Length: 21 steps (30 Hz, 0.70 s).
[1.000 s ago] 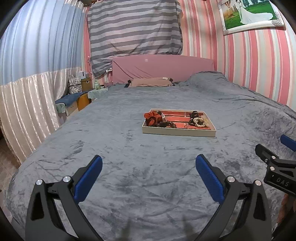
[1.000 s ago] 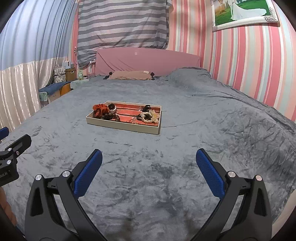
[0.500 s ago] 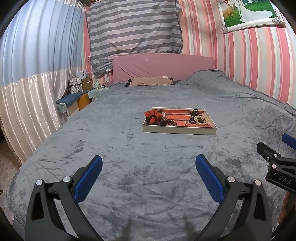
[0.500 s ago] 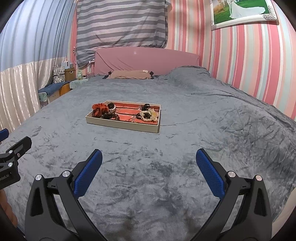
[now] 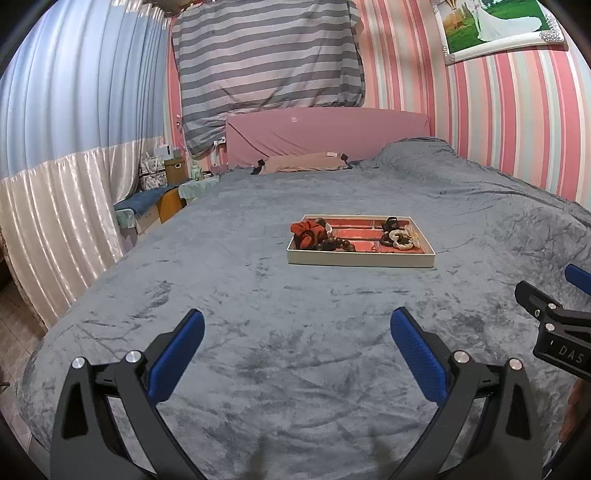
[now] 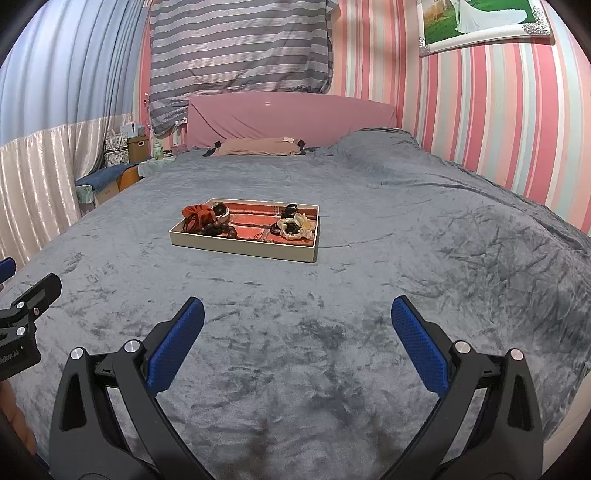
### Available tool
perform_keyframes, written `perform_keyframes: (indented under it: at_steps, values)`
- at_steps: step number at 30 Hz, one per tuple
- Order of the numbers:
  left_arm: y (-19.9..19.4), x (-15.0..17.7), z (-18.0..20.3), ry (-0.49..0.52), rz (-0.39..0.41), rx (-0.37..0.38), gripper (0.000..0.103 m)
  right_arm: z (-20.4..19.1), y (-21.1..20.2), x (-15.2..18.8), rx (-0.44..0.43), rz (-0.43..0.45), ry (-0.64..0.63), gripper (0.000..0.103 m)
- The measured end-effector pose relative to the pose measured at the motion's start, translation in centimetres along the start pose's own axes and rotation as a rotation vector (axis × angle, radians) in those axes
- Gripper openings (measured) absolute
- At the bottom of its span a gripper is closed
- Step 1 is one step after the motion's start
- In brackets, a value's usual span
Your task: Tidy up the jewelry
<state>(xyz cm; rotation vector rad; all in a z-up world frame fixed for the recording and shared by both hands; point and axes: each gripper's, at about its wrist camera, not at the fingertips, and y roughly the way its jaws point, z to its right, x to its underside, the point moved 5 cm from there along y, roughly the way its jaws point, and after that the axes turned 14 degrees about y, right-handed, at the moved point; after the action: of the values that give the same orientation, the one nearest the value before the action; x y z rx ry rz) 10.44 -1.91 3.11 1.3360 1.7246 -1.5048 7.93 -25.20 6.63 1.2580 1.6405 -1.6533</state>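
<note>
While both tongs hover over the near part of the bed, nothing is between their fingers. Left gripper (image 5: pixel 297 326) is spread wide, blue pads apart, empty. Right gripper (image 6: pixel 297 315) same: wide, empty, and just beside the left one; each shows at the edge of the other's view.

Jewelry tray (image 5: pixel 360 258) sits mid-bed on the grey blanket (image 5: pixel 258 314), well apart from both grippers, farther in. Cream outer wall, red lining w/ dividers. Left end of tray: red pouch (image 5: pixel 306 232) w/ a dark bead bracelet (image 5: pixel 338 244) just beside it on the near side. Right end: cream flower scrunchie (image 6: pixel 295 225) touching a dark hair tie; another small black item (image 6: pixel 290 210) behind it, type can't tell. Middle compartments look bare red.

Far end of bed: pink headboard (image 5: pixel 325 136), tan pillow (image 5: pixel 303 162) against it. Striped sheet (image 5: pixel 269 62) hangs on the far wall. Framed photo (image 6: pixel 484 22) up on the right wall. Curtain (image 5: pixel 55 147) on the left.
</note>
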Motion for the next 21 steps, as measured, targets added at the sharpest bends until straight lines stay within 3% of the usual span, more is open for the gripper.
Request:
perform_keyframes:
  at_steps: [21]
  values:
    - [-0.01, 0.16, -0.03, 0.001, -0.003, 0.003, 0.098, 0.25, 0.19, 0.00, 0.001, -0.006, 0.001, 0.099]
